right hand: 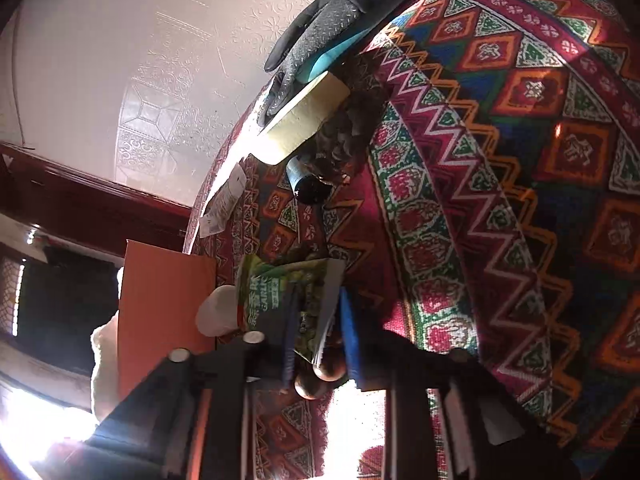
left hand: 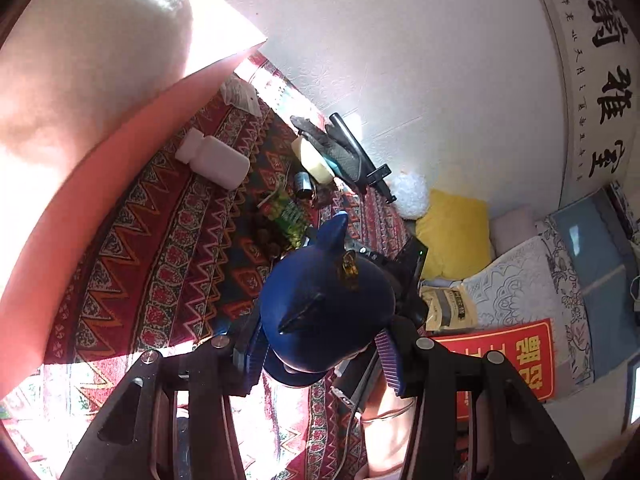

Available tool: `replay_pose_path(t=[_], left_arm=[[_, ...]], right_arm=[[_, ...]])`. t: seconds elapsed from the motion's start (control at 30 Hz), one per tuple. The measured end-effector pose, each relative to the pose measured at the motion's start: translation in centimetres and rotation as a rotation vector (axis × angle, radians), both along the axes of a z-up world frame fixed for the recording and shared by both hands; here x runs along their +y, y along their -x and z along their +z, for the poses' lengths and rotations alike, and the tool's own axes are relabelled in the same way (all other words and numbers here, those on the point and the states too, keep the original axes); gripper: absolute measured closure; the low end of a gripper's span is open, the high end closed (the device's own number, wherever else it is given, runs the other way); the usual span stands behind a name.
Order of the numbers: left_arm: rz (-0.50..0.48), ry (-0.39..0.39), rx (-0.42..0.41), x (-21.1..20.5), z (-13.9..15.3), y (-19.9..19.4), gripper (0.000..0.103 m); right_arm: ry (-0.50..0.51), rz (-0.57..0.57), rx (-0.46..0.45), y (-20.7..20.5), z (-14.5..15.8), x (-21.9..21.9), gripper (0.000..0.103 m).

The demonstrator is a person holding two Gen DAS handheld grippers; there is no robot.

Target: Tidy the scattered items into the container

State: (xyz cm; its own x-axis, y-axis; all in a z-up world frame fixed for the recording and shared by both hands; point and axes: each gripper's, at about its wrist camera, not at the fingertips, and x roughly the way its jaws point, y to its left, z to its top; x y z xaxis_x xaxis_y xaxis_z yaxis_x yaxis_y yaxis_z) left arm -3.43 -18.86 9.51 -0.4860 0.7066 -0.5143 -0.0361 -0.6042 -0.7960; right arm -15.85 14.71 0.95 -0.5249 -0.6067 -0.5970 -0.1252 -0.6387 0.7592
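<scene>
Left wrist view: a red woven cloth with zigzag and diamond bands [left hand: 168, 248] covers the surface, with a white embossed wall [left hand: 400, 40] behind it and a calligraphy scroll [left hand: 600, 80] hanging to the wall's right. The left gripper [left hand: 320, 356] has its jaws clamped on one dark blue rounded plastic toy with two pointed ears [left hand: 328, 304], held above the cloth. An orange container wall [left hand: 80, 184] curves along the cloth's left side. On the cloth lie one white plastic bottle on its side [left hand: 216, 156], one green printed snack packet [left hand: 286, 212] to the bottle's right, one small dark cylinder [left hand: 304, 184] just beyond the packet, one pale yellow sponge block [left hand: 312, 156] and one black dotted glove [left hand: 332, 144] resting over the sponge. One yellow cushion [left hand: 456, 232] sits well to the right of the cloth.

Right wrist view: the same patterned cloth [right hand: 500, 160] fills the right side and the white wall [right hand: 140, 60] the upper left. The right gripper [right hand: 316, 336] has its jaws together on the near end of the green snack packet [right hand: 288, 296]. The white bottle [right hand: 218, 312] lies just left of the packet, against the orange container [right hand: 160, 308]. Beyond the packet are the dark cylinder [right hand: 306, 184], the sponge [right hand: 308, 116] and the glove [right hand: 324, 28]. Two brown rounded objects [right hand: 320, 376] sit just below the packet, between the jaws; what they are I cannot tell.
</scene>
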Motion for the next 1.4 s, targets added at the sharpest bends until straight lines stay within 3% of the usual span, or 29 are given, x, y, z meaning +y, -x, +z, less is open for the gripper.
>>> replay_pose_path(t=[0.03,0.17,0.33,0.47,0.6,0.7,0.77,0.83,0.9,0.93,0.97,1.0,1.03,1.13,1.23,1.33,1.4], left_arm=[[0.01,-0.015,0.011,-0.5,0.4,0.1,0.058],[0.057,-0.081,0.055,-2.5,1.7,0.0,0.058],[0.122,-0.177,0.068,-5.5,2.9,-0.4,0.058],[0.199,-0.219,0.138,-9.2,6.3,-0.5,0.058],[0.362,-0.215,0.259,-15.6,10.7,-0.8,0.058],[0.532,-0.098,0.281,-20.0,11.8,-0.8,0.055],[0.61,-0.072,0.232,-22.5,10.4,-0.4,0.042],[0.676,-0.108,0.136,-24.5,8.1,0.0,0.016],[0.713,-0.151,0.083,-26.2,6.3,-0.1,0.016],[0.718,-0.165,0.08,-26.8,6.0,-0.2,0.016],[0.727,-0.157,0.082,-27.2,6.1,-0.4,0.016],[0.737,-0.134,0.095,-27.4,6.7,-0.8,0.016],[0.748,-0.102,0.115,-27.6,7.3,-1.2,0.016],[0.776,-0.006,0.171,-27.5,9.1,-2.6,0.016],[0.725,0.077,0.21,-25.9,10.4,-2.8,0.016],[0.604,0.24,0.261,-21.3,12.0,-2.3,0.016],[0.46,0.362,0.298,-16.1,12.6,-1.6,0.016]], right_arm=[[0.022,-0.01,0.009,-0.2,0.1,0.3,0.103],[0.091,-0.057,0.109,-2.1,3.0,1.9,0.103],[0.266,-0.068,0.189,-4.4,7.1,3.0,0.103],[0.357,-0.017,0.272,-5.8,11.5,1.1,0.103],[0.345,0.132,0.39,-6.8,18.1,-5.3,0.103],[0.341,0.251,0.461,-7.3,22.7,-11.4,0.103],[0.332,0.326,0.502,-6.2,25.2,-16.3,0.103],[0.337,0.395,0.514,-4.7,26.9,-21.3,0.101],[0.305,0.461,0.508,-3.4,27.7,-26.2,0.099],[0.267,0.477,0.491,-3.0,27.8,-28.2,0.083],[0.227,0.477,0.479,-2.9,27.6,-29.5,0.06],[0.187,0.467,0.478,-3.2,27.4,-30.2,0.047],[0.154,0.456,0.493,-3.9,27.2,-30.3,0.04],[0.084,0.472,0.546,-7.0,26.0,-28.1,0.04],[0.039,0.418,0.561,-10.6,23.9,-22.3,0.04],[-0.003,0.28,0.536,-13.5,21.3,-14.2,0.036],[-0.017,0.164,0.511,-15.1,19.6,-8.5,0.034]])
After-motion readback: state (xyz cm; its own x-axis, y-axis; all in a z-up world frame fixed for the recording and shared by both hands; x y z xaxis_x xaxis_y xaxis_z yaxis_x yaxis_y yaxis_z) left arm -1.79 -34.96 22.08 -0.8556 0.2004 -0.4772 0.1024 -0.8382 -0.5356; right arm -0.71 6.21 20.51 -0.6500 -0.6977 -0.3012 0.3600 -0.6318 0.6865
